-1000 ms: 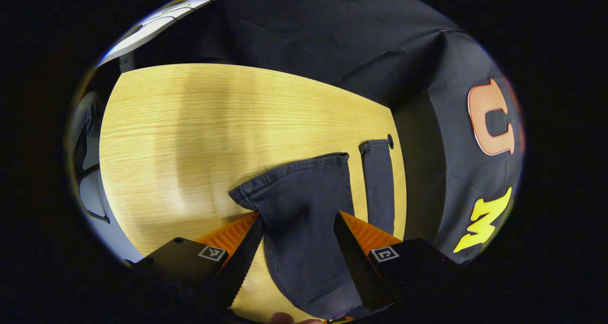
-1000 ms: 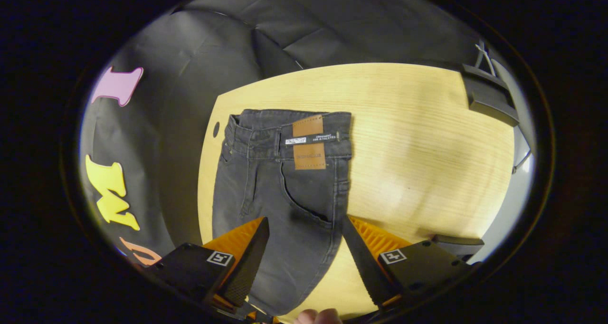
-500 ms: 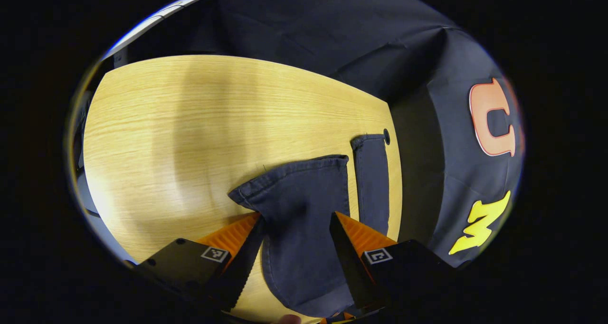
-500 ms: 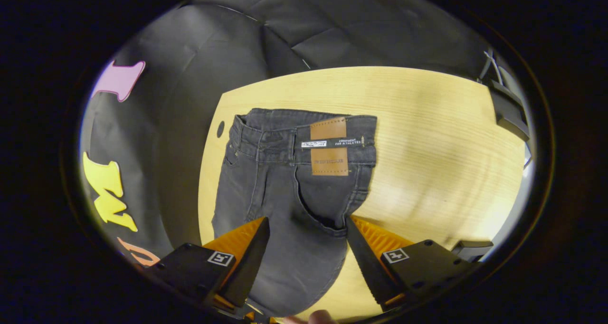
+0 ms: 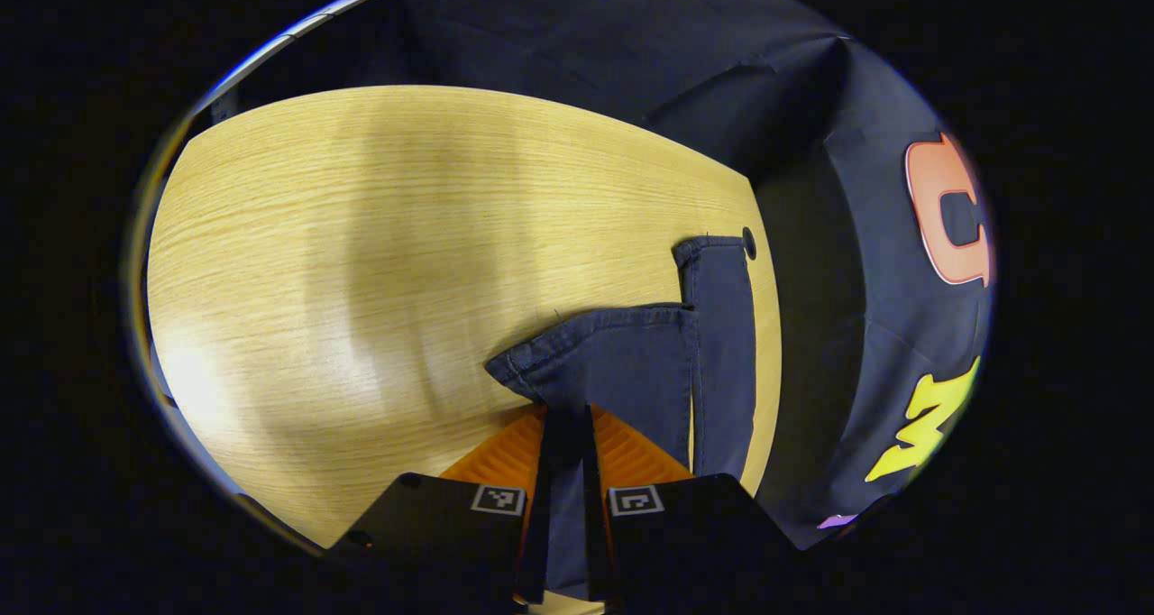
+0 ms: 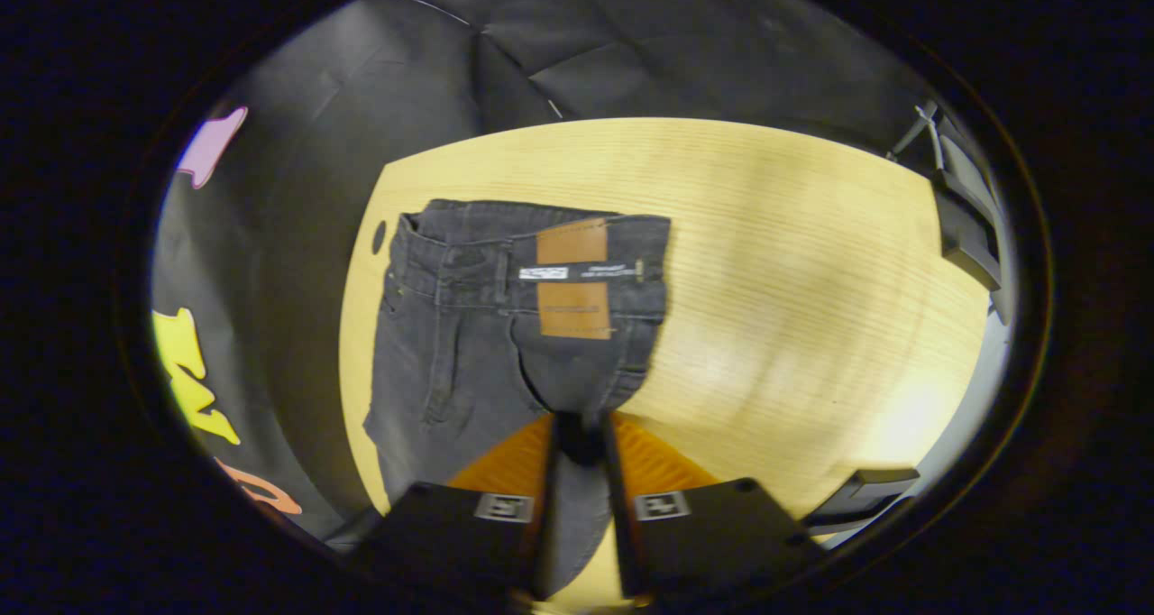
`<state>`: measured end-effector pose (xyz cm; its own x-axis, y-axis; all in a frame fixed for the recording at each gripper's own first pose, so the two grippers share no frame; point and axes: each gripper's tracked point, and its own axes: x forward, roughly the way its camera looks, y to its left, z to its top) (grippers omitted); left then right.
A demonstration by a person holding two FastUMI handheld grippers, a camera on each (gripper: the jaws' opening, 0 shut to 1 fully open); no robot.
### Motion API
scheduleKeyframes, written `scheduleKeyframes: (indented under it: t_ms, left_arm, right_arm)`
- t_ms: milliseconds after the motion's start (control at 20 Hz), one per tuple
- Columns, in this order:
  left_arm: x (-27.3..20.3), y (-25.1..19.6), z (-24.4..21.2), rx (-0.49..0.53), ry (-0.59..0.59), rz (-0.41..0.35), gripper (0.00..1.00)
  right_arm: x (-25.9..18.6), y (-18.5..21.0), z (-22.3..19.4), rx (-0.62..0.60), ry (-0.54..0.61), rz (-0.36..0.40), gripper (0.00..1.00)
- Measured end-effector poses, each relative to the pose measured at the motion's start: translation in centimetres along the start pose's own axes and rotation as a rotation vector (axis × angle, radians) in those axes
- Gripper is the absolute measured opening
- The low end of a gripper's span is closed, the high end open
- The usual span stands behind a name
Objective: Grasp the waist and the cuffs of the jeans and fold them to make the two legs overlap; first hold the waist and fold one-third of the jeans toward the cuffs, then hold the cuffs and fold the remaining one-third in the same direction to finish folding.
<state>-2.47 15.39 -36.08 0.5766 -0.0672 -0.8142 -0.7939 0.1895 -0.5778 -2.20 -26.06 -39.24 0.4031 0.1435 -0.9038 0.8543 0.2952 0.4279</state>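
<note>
Two grippers had each pinched a fold of the dark jeans [image 6: 469, 344] lying on the wooden tabletop [image 5: 379, 236]. In the left gripper view, the left gripper [image 5: 566, 435] had its fingers closed tight on the near leg just below its cuff [image 5: 599, 344], denim squeezed into a narrow ridge between them; the other cuff [image 5: 717, 263] lay flat just beyond, by a small dark hole [image 5: 748, 243] near the table's edge. In the right gripper view, the right gripper [image 6: 577, 439] was clamped on the near side of the seat, below the waist [image 6: 532, 245] with its brown leather patch [image 6: 573, 277].

To my eye this was the lengthwise fold, with the near leg about to be carried over the far one. Doing it well would mean raising both ends together, keeping the cloth taut between them so it does not sag or twist, and laying the cuff squarely on its twin and the waistband edge on edge.

How many layers each grip held was hard to judge, since the fabric vanished between the fingers. The long middle stretch of the legs fell outside both views. A dark bracket-like object [image 6: 969, 227] at the far right edge was too cut off to identify.
</note>
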Motion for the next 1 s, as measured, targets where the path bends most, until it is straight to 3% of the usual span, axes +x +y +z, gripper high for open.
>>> scheduleKeyframes:
  t_ms: [150,250,300,400,600,750,1000]
  left_arm:
    - [-0.9,0.0,0.4,-0.032,-0.02,-0.006,0.09]
    - [-1.8,0.3,0.6,-0.049,-0.044,-0.01,0.06]
    - [-2.3,0.3,0.8,-0.054,-0.056,-0.012,0.05]
    - [-3.6,0.4,1.0,-0.053,-0.076,-0.015,0.05]
    - [-5.9,0.2,0.7,-0.116,-0.047,-0.014,0.04]
    - [-6.9,-0.4,1.0,-0.218,-0.029,-0.017,0.04]
    - [-7.3,-2.8,2.3,-0.302,0.035,-0.024,0.04]
  right_arm:
    - [-0.1,0.1,-0.1,0.019,0.006,0.013,0.13]
    - [-0.6,-0.2,0.1,0.023,-0.006,0.0,0.13]
    - [-0.8,0.4,-0.3,0.033,-0.003,0.006,0.03]
    - [-1.6,0.7,-0.1,0.035,-0.006,0.029,0.0]
    - [-3.6,1.8,-0.5,0.031,-0.015,0.061,0.03]
    - [-6.6,3.2,-0.7,0.038,-0.03,0.091,0.03]
    - [-8.1,7.9,0.1,-0.039,-0.043,0.136,0.03]
